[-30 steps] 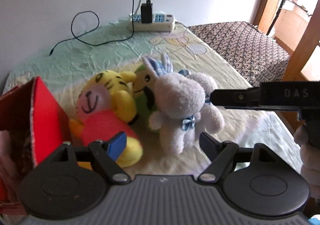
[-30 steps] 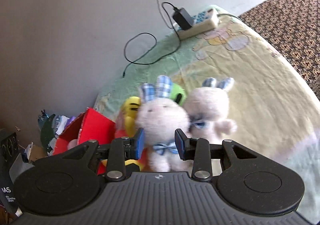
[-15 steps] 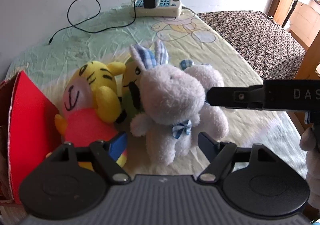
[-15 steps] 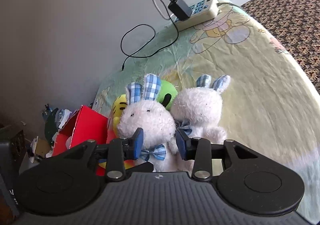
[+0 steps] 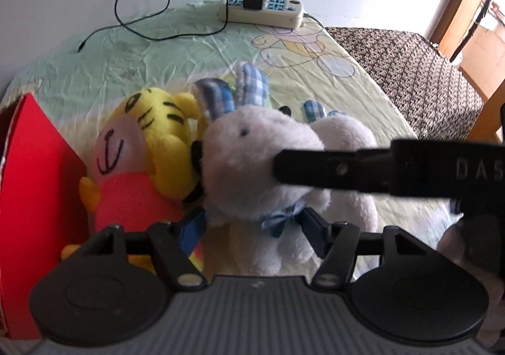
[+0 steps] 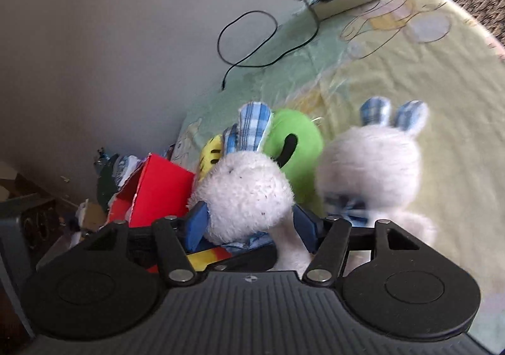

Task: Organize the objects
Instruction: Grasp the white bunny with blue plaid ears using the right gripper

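Pale green and yellow cloth covers the bench, with a grey wall behind it. A red box stands open at the left edge. A row of soft toys sits just beside it: a yellow tiger, a green toy mostly hidden behind, a white bunny with blue check ears, and a second bunny touching it on the right. A white power strip lies far back, well apart from the toys.

The right gripper has its jaws spread wide, one on each side of the white bunny's head. They look close to the fur, but do not seem to squeeze it. The left gripper also has its jaws spread, and the bunny's bow and body sit between them.

Both grippers crowd one toy, so they could bump each other. The bunny is round and squishy, so a grab on its head could slip off. Pulling it out could also knock over the tiger or the second bunny, since they all touch.
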The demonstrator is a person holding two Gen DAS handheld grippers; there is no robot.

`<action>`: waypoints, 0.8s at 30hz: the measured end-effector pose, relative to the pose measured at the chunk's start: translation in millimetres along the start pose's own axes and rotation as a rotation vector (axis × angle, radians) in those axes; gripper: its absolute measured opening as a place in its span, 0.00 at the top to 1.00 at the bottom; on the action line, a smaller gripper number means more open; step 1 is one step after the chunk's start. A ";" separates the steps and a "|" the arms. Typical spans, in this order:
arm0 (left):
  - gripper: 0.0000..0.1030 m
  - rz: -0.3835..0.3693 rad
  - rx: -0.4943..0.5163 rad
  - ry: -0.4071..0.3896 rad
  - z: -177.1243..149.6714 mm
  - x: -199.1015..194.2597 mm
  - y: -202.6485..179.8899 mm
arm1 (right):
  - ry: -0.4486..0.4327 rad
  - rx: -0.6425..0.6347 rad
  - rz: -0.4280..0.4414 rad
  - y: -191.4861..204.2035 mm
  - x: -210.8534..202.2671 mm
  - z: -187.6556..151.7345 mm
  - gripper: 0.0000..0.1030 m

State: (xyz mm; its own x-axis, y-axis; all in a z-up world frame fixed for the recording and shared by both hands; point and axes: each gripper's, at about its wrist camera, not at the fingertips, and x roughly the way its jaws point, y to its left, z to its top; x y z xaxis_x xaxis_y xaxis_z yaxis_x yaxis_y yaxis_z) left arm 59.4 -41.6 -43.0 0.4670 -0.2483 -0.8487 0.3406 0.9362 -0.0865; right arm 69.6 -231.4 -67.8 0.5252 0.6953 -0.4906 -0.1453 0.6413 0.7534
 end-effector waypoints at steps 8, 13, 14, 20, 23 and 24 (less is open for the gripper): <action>0.38 0.000 -0.006 -0.023 2.9 4.2 2.9 | 0.031 0.037 0.072 -3.1 15.4 2.1 0.40; 0.40 -0.014 -0.007 -0.033 0.1 -1.7 4.3 | 0.052 -0.034 0.066 7.0 9.0 -1.7 0.45; 0.41 -0.016 -0.001 -0.036 -1.3 -3.6 3.1 | 0.056 -0.046 0.065 9.1 7.0 -2.8 0.45; 0.41 -0.034 0.015 -0.038 -10.1 -12.9 -3.4 | 0.055 -0.071 0.044 17.3 -5.8 -12.7 0.45; 0.41 -0.037 0.033 -0.051 -14.2 -21.5 -7.7 | 0.045 -0.079 0.043 22.4 -14.5 -18.0 0.45; 0.41 -0.036 0.039 -0.058 -16.2 -25.3 -9.0 | 0.041 -0.084 0.044 25.0 -17.6 -20.1 0.45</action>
State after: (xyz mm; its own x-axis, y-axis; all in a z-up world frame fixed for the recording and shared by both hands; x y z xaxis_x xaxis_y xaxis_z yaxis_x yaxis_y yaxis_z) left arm 31.3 -39.7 -29.2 0.4998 -0.2969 -0.8136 0.3895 0.9161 -0.0951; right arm 39.8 -221.1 -49.1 0.4821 0.7350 -0.4768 -0.2382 0.6337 0.7360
